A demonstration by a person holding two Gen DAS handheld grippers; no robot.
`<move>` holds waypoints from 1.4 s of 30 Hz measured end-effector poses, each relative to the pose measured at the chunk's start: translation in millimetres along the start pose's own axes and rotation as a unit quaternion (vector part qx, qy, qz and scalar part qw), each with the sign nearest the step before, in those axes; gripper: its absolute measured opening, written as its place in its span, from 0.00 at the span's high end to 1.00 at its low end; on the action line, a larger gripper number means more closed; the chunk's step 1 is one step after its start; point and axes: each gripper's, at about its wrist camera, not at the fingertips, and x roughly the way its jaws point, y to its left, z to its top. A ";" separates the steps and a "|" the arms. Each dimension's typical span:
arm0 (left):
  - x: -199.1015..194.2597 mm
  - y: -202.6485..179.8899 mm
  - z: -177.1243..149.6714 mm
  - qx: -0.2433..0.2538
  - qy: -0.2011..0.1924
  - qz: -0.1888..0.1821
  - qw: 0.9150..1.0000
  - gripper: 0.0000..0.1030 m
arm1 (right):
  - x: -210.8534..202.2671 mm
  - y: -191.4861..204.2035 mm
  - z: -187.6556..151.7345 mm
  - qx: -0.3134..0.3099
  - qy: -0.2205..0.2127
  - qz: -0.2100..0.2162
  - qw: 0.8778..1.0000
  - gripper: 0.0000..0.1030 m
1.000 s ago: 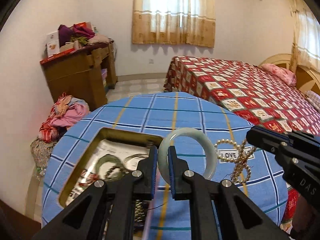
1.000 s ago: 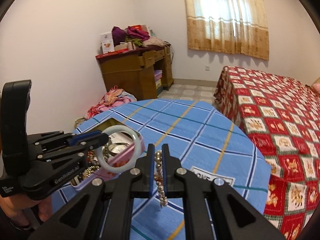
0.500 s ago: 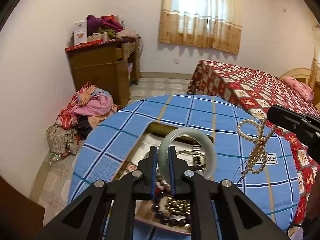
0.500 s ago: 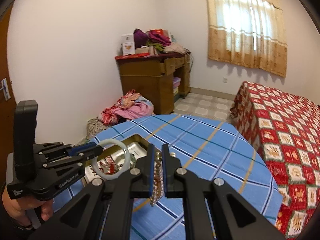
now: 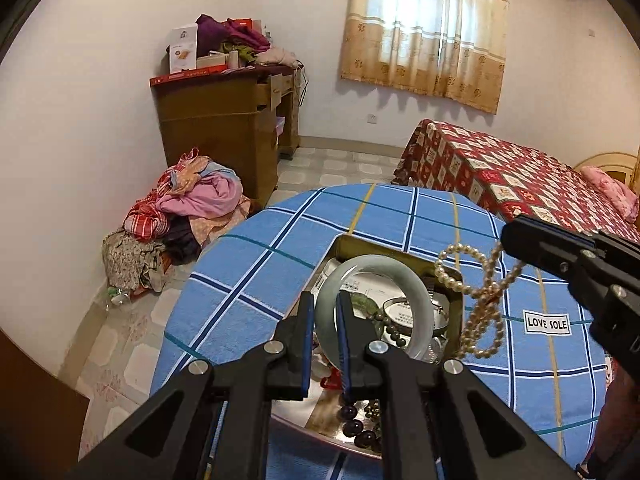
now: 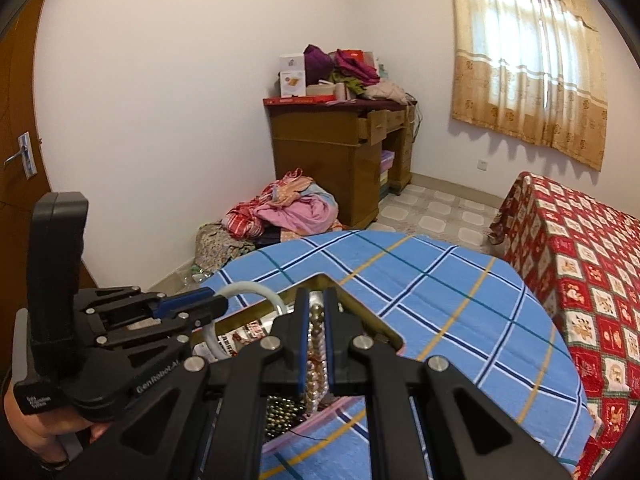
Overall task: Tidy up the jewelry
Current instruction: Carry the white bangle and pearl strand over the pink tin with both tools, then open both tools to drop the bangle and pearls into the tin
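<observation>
we hold the left gripper (image 5: 322, 316) pinching the bangle (image 5: 374, 308) and the right gripper (image 6: 316, 320) pinching the pearl necklace (image 5: 482, 300) above the tray (image 5: 412, 258), ready to sort them.

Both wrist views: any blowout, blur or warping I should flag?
Left wrist: window curtain blown out at its centre, black vignette corners, fisheye bends the walls; jade bangle and pearl strand sharp. Right wrist: same blown-out curtain and warping; left gripper crisp, no motion blur.
</observation>
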 end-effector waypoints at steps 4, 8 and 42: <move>5.3 1.7 -2.2 -0.001 0.006 0.000 1.000 0.90 | 6.3 4.7 -1.3 -0.003 0.007 0.004 1.000 0.92; 9.9 3.4 -4.1 -0.003 0.012 0.001 1.000 0.90 | 11.7 5.1 -2.8 -0.003 0.012 0.005 1.000 0.92; 31.5 4.9 -17.0 -0.005 0.040 -0.004 0.999 0.88 | 66.9 -20.0 -43.2 0.039 0.103 -0.017 0.994 0.83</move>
